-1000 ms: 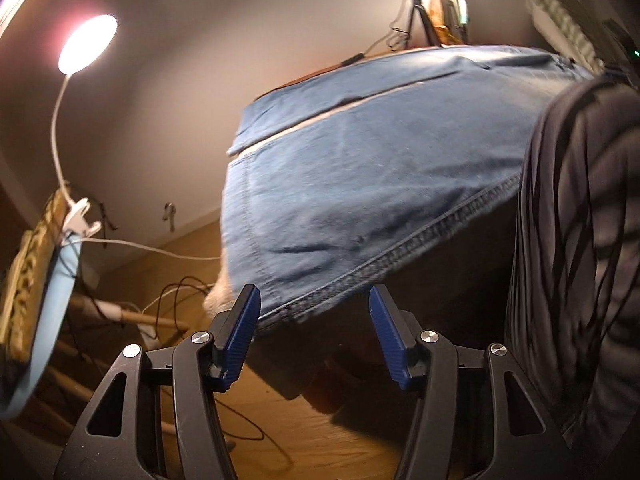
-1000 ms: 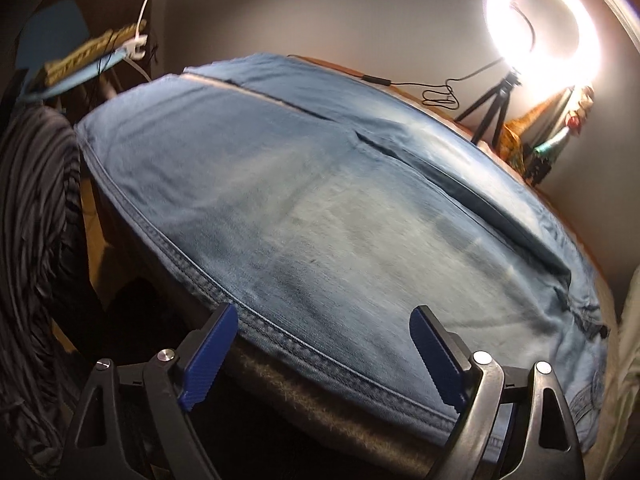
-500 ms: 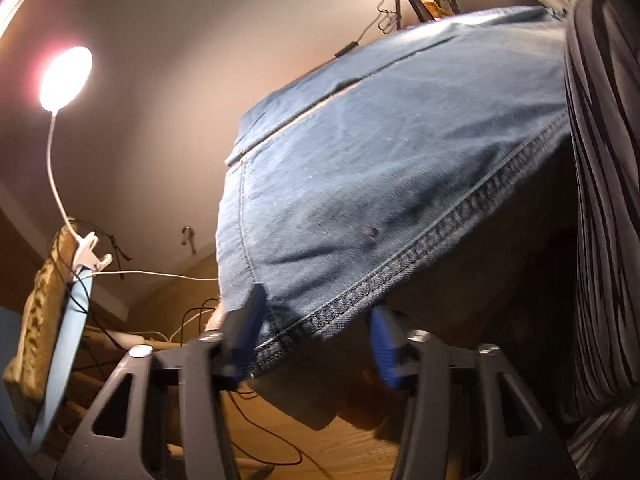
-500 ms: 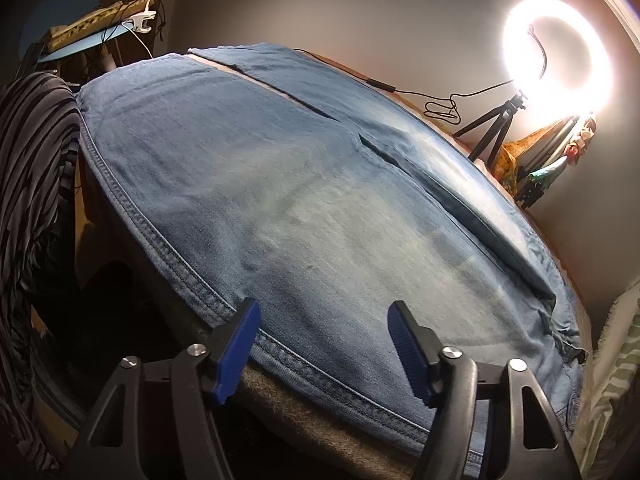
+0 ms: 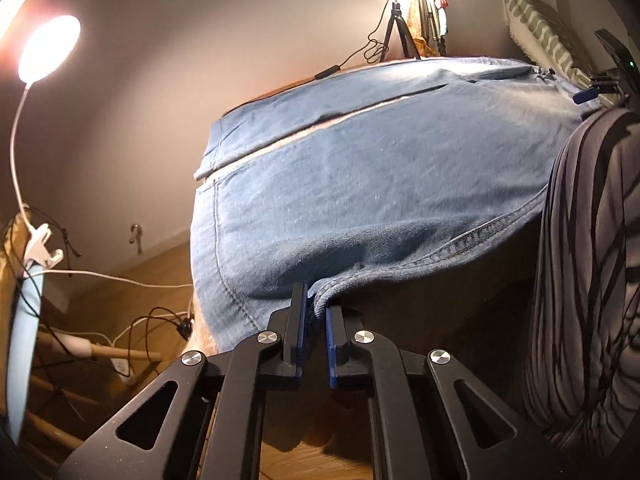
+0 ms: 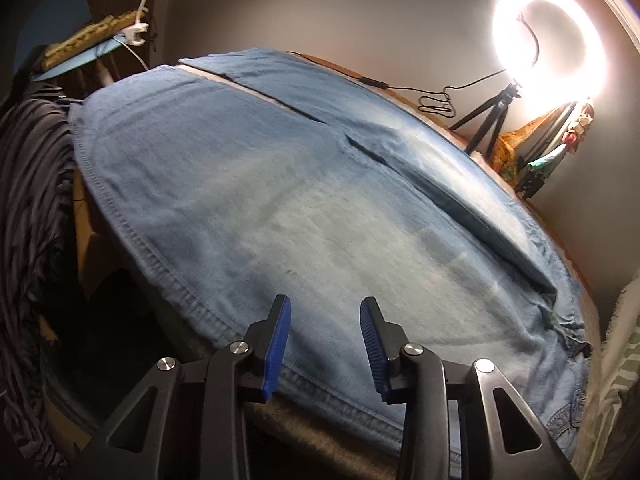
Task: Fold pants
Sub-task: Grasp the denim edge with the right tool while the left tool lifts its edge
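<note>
Left wrist view: my left gripper point(image 5: 316, 316) has just closed, pinching the hemmed near edge of the jeans point(image 5: 380, 184), bunched between the pads.
Jeans from these jaws: ahead and up, legs running away rightward.
Right wrist view: my right gripper point(image 6: 325, 334) stands half spread astride the jeans' near seam point(image 6: 320, 384), not pinching.
Nearer hand: left.

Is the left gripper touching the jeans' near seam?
Touching: the left wrist view shows the left gripper shut on the jeans, their seam edge bunched between the pads.

Ring light point(image 6: 550, 40) on a tripod point(image 6: 486, 120) brightens the plain wall point(image 6: 360, 12).
</note>
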`<state>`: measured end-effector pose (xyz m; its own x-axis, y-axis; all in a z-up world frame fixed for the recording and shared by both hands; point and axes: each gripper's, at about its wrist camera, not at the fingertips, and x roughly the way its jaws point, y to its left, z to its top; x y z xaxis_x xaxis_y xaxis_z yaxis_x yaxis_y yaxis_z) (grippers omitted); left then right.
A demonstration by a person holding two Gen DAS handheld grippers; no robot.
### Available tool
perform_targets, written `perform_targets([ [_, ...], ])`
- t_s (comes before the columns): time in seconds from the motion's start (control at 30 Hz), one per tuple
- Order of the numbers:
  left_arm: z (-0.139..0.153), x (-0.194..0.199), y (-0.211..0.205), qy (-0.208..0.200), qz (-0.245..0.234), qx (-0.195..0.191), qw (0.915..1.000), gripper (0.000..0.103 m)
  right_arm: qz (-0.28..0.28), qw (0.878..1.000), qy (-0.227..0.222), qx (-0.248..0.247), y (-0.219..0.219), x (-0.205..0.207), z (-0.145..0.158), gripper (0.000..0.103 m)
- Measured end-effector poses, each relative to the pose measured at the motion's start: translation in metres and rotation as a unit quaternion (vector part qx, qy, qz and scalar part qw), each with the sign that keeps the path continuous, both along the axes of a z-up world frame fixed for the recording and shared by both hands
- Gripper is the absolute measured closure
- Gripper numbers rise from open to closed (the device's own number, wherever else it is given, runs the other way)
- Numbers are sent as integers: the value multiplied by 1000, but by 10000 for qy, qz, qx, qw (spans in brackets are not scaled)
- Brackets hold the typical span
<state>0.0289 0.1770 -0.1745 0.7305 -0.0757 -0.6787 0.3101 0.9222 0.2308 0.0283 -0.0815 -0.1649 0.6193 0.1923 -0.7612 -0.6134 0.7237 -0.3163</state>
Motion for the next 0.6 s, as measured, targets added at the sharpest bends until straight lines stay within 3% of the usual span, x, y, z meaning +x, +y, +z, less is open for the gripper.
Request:
perform_targets([
  [0.03, 1, 0, -1, -11, -3, 14, 10000, 97, 65, 9999, 50, 74, -4, -4, 1, 35],
  [0.1, 4, 1, 1, -5, -24, -79, 10000, 99, 215, 9996, 128, 104, -6, -11, -1, 31],
  [0.27, 11, 11, 3, -111, 71, -277, 9995, 100, 276, 9994, 136, -135, 0, -15, -17, 31],
  [0.4, 18, 19, 4, -149, 113, -351, 9992, 100, 316, 9994, 100, -42, 2, -9, -18, 31],
  [0.5, 25, 22, 4, -219, 101, -354, 9991, 100, 474, 9983, -34, -344, 7, -12, -18, 32],
  [0.57, 27, 25, 4, -248, 92, -396, 9989, 100, 604, 9969, -103, -500, 9, -13, -17, 37],
  [0.6, 27, 27, 3, -242, 99, -404, 9988, 100, 664, 9963, -120, -539, 11, -13, -17, 47],
])
